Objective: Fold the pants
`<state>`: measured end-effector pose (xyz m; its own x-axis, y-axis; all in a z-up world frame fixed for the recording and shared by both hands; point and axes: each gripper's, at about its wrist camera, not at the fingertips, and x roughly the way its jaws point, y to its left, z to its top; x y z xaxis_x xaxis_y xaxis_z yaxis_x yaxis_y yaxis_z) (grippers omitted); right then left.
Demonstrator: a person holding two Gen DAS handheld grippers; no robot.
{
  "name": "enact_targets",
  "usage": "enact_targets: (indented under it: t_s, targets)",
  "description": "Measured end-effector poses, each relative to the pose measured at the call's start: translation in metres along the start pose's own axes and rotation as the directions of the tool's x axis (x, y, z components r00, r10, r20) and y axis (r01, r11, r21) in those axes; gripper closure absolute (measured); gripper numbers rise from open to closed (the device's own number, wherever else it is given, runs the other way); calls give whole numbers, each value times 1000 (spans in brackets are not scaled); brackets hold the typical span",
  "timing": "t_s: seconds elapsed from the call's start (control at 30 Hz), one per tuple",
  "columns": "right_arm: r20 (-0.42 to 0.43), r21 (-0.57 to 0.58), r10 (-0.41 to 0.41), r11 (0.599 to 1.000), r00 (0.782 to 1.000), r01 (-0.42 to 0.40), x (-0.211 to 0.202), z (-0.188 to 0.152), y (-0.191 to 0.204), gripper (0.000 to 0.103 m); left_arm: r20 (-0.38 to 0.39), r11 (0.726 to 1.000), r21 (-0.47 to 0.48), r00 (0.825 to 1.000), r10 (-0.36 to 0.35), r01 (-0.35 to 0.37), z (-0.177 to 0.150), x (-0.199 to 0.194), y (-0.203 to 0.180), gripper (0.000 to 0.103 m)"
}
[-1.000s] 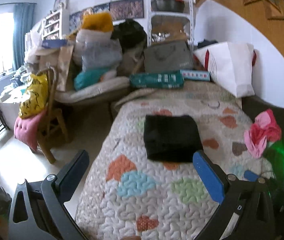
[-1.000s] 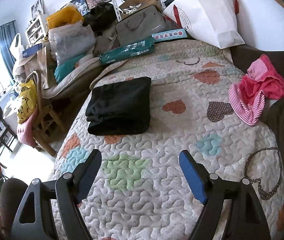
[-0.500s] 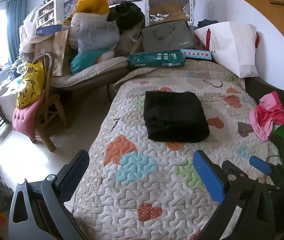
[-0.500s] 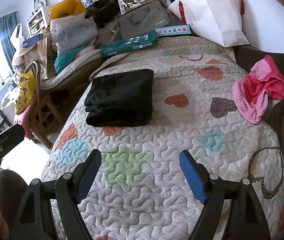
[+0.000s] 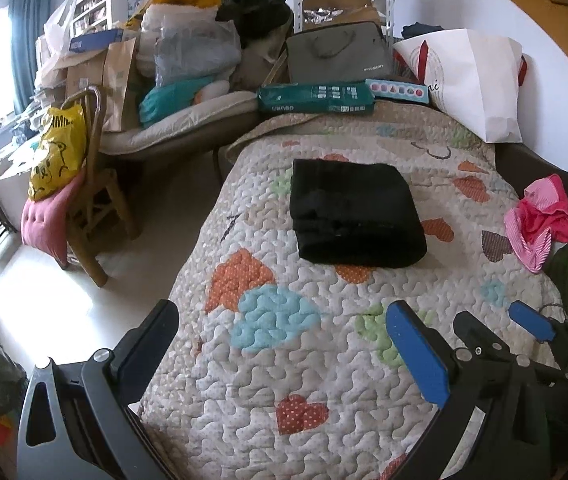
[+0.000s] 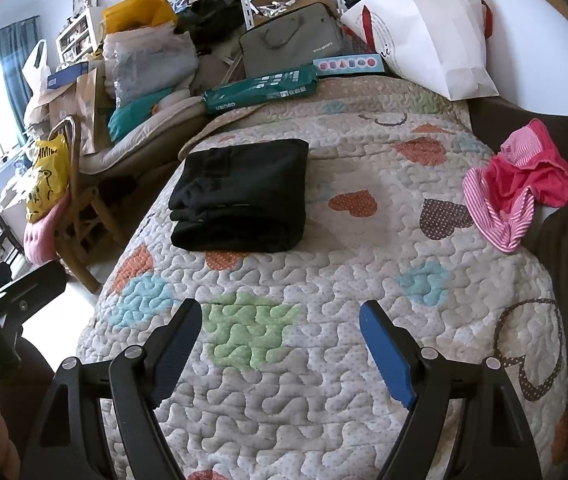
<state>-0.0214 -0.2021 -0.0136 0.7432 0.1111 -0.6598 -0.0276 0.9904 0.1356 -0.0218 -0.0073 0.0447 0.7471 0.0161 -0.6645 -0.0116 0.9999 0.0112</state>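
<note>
Cluttered bags and boxes fill the back of the room, and in front of them a bed is covered with a quilted blanket (image 6: 363,264) printed with coloured hearts. On this blanket, toward its left edge and well ahead of both tools, lie the black pants (image 6: 244,196), which look already folded into a thick, squarish packet of several layers. A pink striped garment (image 6: 519,192) lies crumpled at the right side, well apart from them.

Both claws are released and hold nothing. The left claw (image 5: 284,352) and the right claw (image 6: 280,344) hover above the bare quilt with the jaws spread wide, and no cloth is between them.

I judge the pants to be soft, limp and rather light, with a dull fabric that should not slip much. Because the layers are loose, a pinch on only the top layer would probably open the fold. Better is to take the near, rounded edge through all layers, one claw at each corner, and to lift evenly.
</note>
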Motion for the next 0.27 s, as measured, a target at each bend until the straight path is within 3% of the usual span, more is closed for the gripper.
enact_targets:
  t_s: [0.27]
  targets:
    - [-1, -25, 17, 1000, 1000, -17, 0, -2, 8, 17, -67, 1000, -28, 998, -15, 13, -4, 14, 8, 0]
